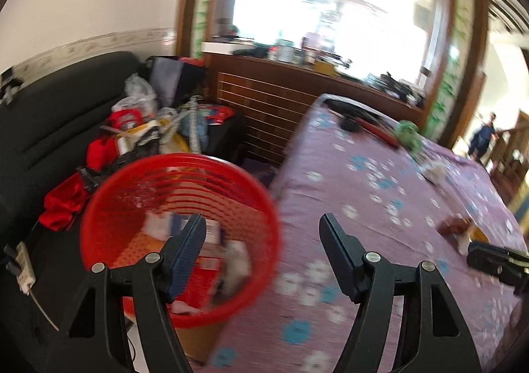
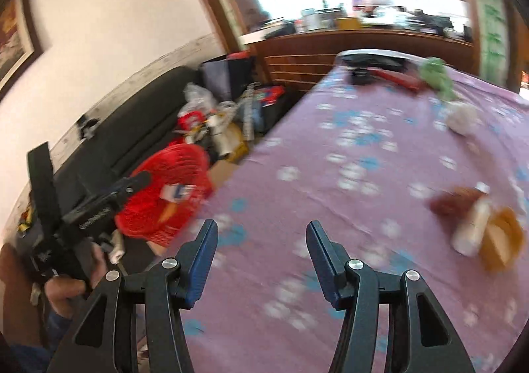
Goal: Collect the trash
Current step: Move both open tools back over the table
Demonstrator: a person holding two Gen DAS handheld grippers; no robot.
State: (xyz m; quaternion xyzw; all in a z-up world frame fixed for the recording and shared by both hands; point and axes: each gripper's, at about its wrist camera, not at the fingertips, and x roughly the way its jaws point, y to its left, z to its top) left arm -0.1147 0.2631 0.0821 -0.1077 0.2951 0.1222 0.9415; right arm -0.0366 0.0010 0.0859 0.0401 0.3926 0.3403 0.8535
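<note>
**Both grippers are empty: go for the next bit of trash**

The red basket [image 1: 180, 241] sits off the left edge of the tabletop [image 1: 380, 207], low down. In the left wrist view the left gripper [image 1: 263, 234] is partly above it. Its left finger is over the basket and its right finger is over the purple cloth. The fingers are apart and nothing is between them. Boxes and crumpled paper lie inside the basket.

The right gripper [image 2: 261, 241] is over the tabletop. Its fingers are apart too, with only cloth between them. The brown and orange wrapper [image 2: 479, 227] lies to the right of these fingers, near but not touching. A white crumpled ball [image 2: 461, 118] and a green crumpled piece [image 2: 439, 75] lie farther ahead and to the right.

I think the next job is to pick up the wrapper. Swing the right gripper over to the right so one finger is on each side. Come down slowly, then squeeze. Do not push it along the cloth. The pictures are blurry, so slow down first.
</note>
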